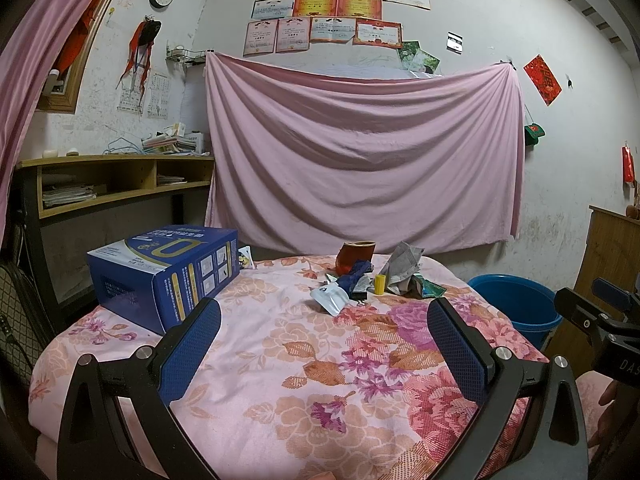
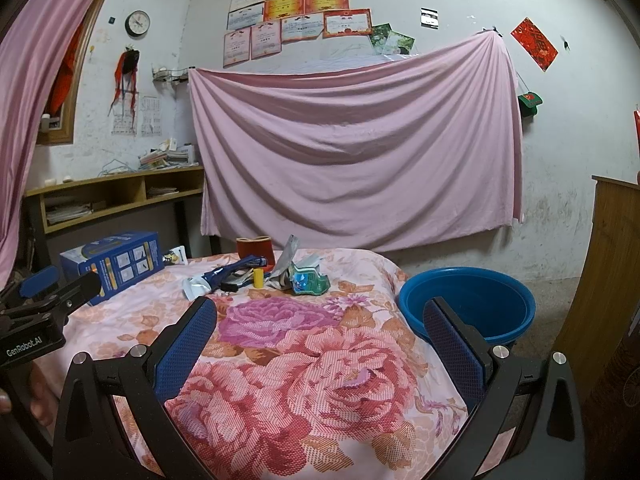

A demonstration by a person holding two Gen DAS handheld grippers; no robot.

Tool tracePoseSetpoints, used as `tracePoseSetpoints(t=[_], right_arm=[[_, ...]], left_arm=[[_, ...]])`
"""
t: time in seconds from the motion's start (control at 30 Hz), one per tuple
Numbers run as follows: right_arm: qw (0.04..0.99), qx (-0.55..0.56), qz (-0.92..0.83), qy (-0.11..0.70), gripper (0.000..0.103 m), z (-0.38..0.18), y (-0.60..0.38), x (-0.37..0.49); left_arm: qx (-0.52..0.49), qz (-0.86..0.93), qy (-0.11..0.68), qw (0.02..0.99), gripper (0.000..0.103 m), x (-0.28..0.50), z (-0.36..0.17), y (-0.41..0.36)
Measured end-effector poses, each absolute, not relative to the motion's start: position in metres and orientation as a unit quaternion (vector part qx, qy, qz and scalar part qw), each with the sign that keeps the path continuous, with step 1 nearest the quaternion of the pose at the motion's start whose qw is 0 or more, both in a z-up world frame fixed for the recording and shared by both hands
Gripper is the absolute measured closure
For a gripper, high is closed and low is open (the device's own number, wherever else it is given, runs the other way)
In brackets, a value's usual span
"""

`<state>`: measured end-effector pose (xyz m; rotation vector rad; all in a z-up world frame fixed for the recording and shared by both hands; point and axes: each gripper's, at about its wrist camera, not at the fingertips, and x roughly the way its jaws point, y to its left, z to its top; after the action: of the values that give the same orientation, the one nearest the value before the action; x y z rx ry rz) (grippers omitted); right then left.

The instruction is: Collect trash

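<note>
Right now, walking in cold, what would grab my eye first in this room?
Probably the big pink sheet pinned across the back wall, below rows of certificates. Next, the small heap of trash at the far end of the flowered bedspread, with a blue basin on the floor to its right. Both grippers, left gripper and right gripper, hang open and empty.

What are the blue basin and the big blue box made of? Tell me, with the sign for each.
Blue basin: likely moulded plastic, smooth with a slight sheen and a rolled rim.
Blue box: seemingly printed cardboard, with sharp folded edges and flat, glossy printed panels.
</note>
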<state>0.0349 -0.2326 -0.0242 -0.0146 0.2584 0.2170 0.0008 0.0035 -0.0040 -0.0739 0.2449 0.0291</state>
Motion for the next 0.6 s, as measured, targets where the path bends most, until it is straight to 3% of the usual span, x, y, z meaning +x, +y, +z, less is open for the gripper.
tracePoseSetpoints(t=[0.6], right_arm=[[0.985,-0.006,0.109,0.131,0.0,-0.0262,-0.2318,0.0355]], left_arm=[[-0.037,0.013,0.123,0.992,0.002,0.001,-0.0053,0.0019]])
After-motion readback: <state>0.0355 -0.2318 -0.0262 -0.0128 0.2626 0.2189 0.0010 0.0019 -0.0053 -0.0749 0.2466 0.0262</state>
